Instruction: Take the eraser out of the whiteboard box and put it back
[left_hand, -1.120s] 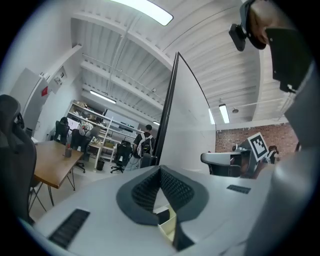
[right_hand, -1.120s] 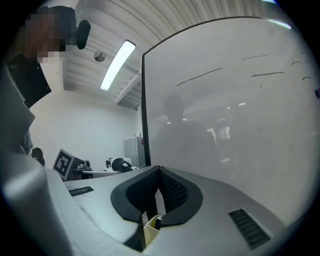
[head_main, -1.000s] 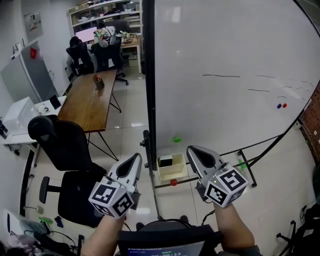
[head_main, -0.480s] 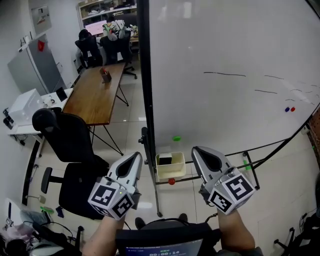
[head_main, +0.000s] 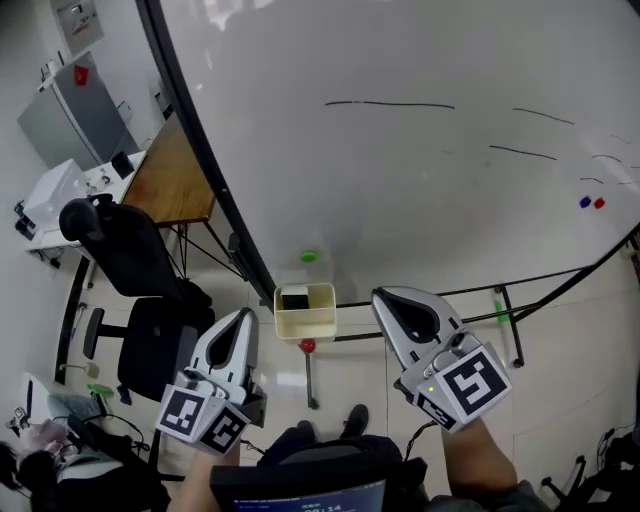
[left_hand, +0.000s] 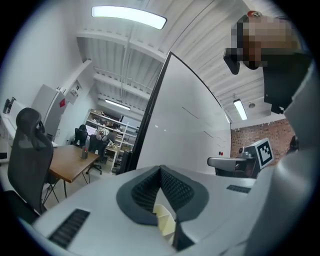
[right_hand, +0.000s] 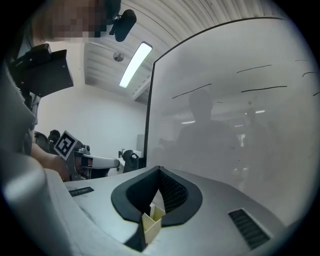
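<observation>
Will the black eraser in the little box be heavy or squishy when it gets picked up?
Probably light: the eraser looks like a small block that fits inside the box. Its blocky shape likely won't roll. Whether it is squishy I cannot tell.

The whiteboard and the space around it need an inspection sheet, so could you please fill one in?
Surface: whiteboard upright, with a few thin dark pen lines.
Job's things: cream box at the board's lower edge; dark eraser inside it.
Clutter: green blob on the board above the box; blue and red dots at the board's right.
Grippers: left gripper and right gripper both shut and empty, short of the box.
Cables: nothing seen near the box.
Surroundings: black office chair, wooden table, pale tiled floor.
</observation>
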